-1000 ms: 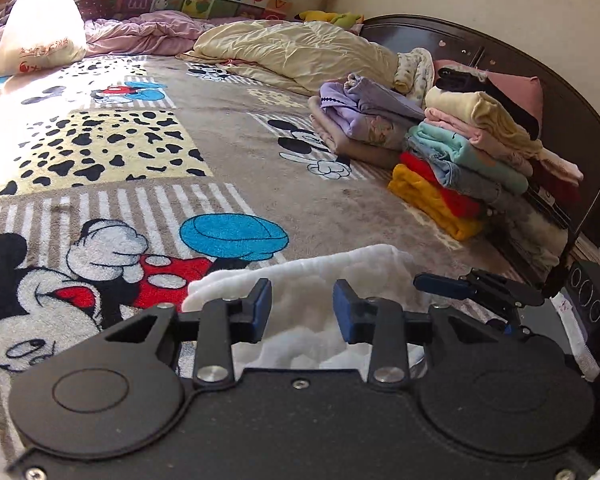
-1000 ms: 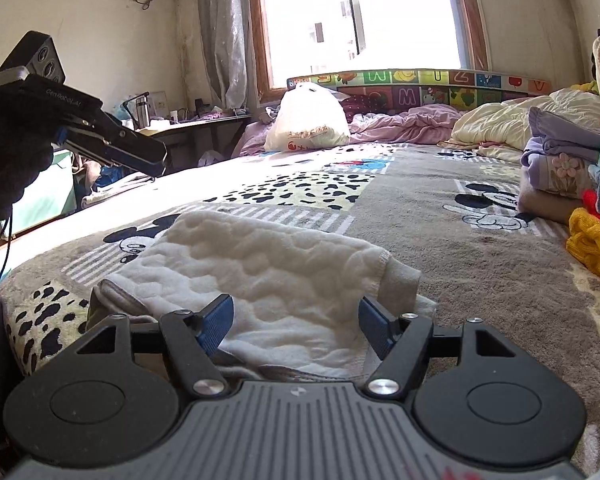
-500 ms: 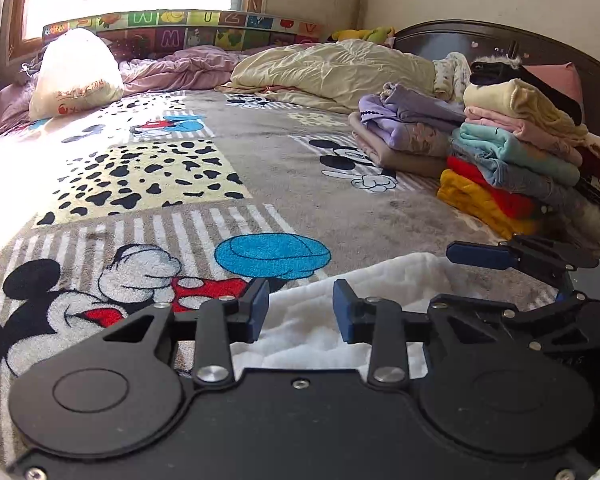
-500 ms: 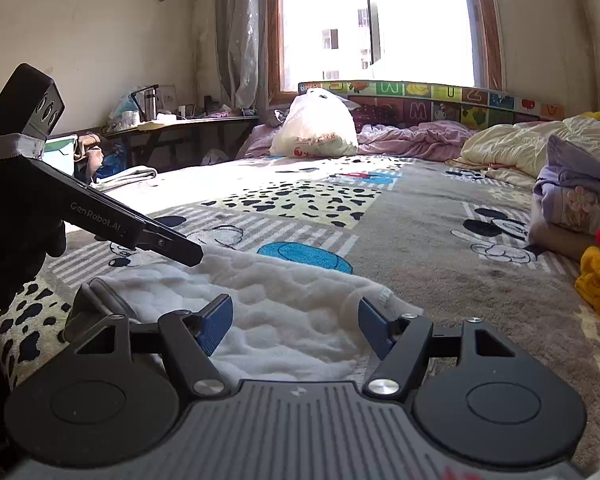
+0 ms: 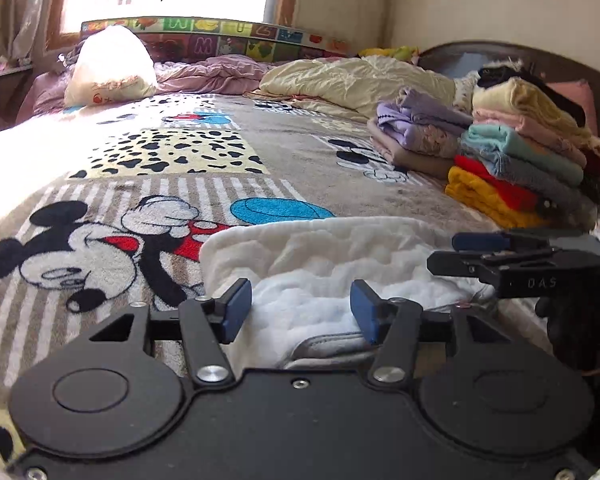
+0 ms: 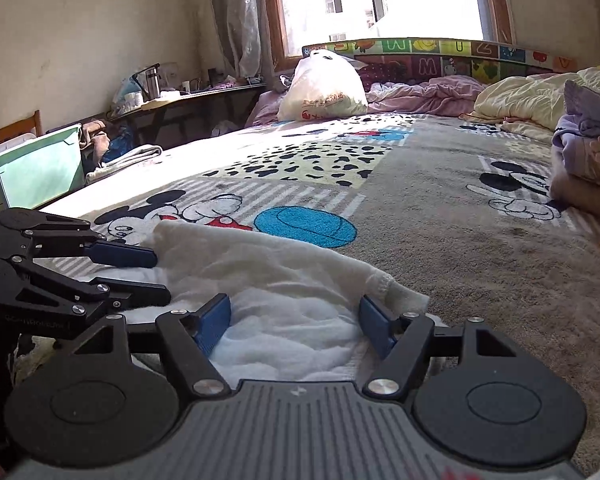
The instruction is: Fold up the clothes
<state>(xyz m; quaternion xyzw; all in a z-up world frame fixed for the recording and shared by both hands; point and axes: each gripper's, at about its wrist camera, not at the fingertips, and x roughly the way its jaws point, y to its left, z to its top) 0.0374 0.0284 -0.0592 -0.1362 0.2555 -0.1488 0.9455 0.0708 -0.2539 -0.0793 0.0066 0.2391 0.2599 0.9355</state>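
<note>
A white quilted garment (image 5: 320, 264) lies partly folded on the Mickey Mouse bedspread (image 5: 100, 236), near the bed's front edge. It also shows in the right wrist view (image 6: 284, 280). My left gripper (image 5: 300, 308) is open, low over the garment's near edge, holding nothing. My right gripper (image 6: 296, 324) is open over the same garment from the right side, holding nothing. The left gripper shows in the right wrist view (image 6: 140, 276) at the garment's left edge. The right gripper shows in the left wrist view (image 5: 460, 252) at the garment's right edge.
A stack of folded clothes (image 5: 516, 168) and a purple pile (image 5: 416, 132) stand at the right by the dark headboard (image 5: 540, 64). A white plastic bag (image 6: 324, 88), a cream duvet (image 5: 360, 80) and a pink blanket (image 6: 420, 92) lie at the far end. A green bin (image 6: 36, 168) stands left of the bed.
Both grippers have dropped lower toward the garment's near edge. The left gripper's jaws have opened wider. The garment's far layer now lies folded over toward the front.
</note>
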